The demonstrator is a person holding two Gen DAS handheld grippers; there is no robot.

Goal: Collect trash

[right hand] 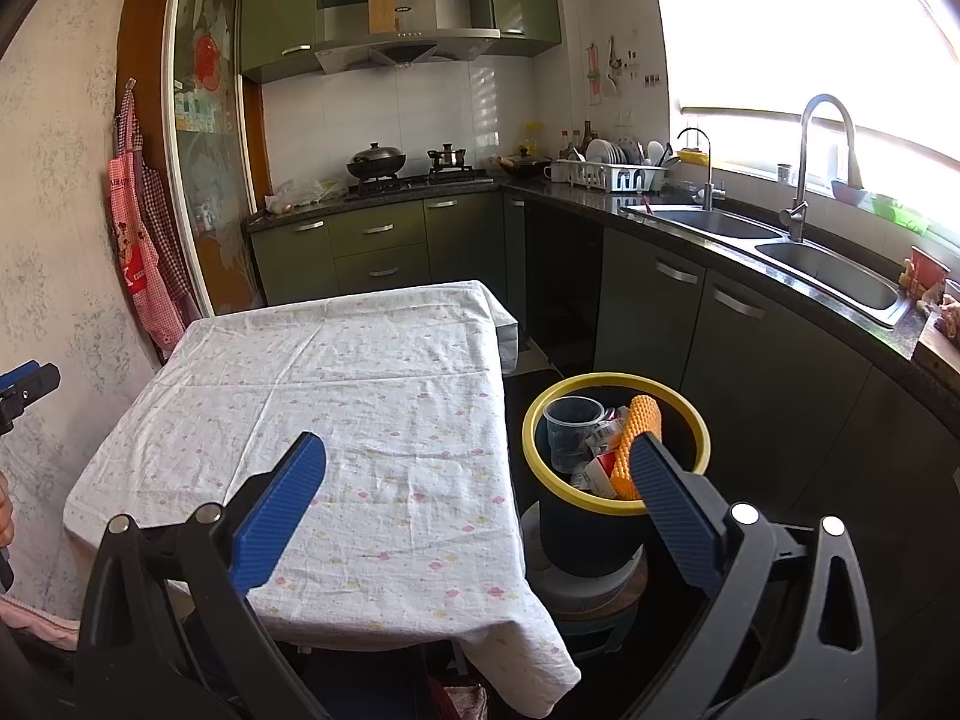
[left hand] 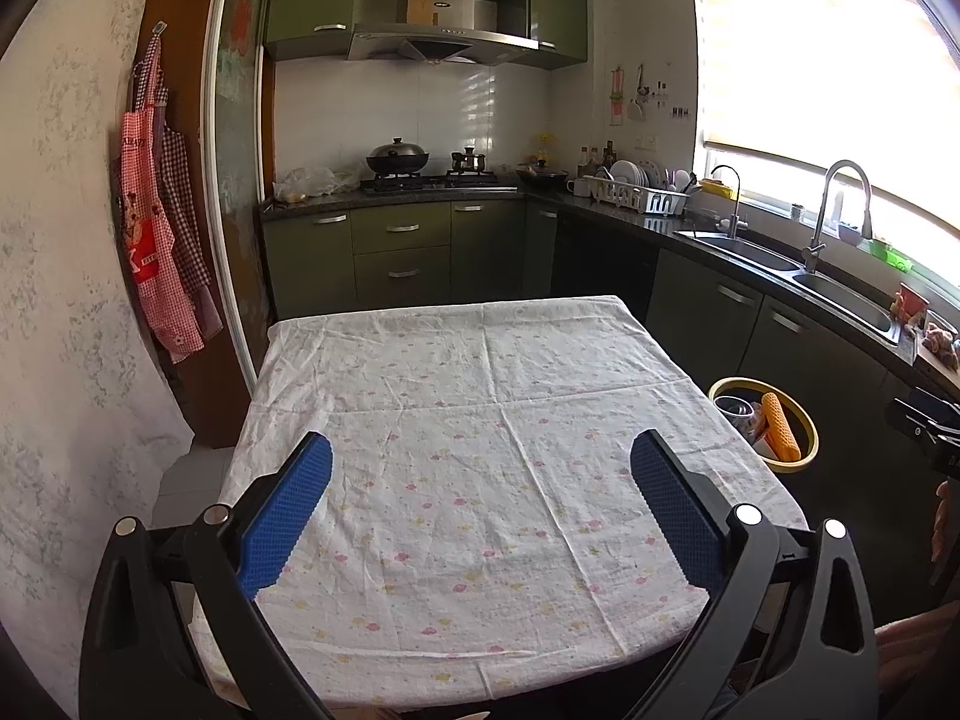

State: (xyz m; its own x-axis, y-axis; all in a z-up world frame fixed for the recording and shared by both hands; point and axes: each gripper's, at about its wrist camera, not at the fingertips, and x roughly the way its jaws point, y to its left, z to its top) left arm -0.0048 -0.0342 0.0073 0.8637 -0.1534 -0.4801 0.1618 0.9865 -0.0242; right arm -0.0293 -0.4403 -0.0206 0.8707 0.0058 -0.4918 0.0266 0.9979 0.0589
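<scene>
Both cams ride on the handheld grippers and face the same way, toward the stove wall at the far end of the kitchen. The left wrist one sits close above the near edge of the table [left hand: 480,420], pretty much centred on it. The right wrist one hangs off the table's near right corner, close over the bin [right hand: 615,381], and both views share the tabletop, bin, sink [left hand: 840,294] and cabinets.
</scene>
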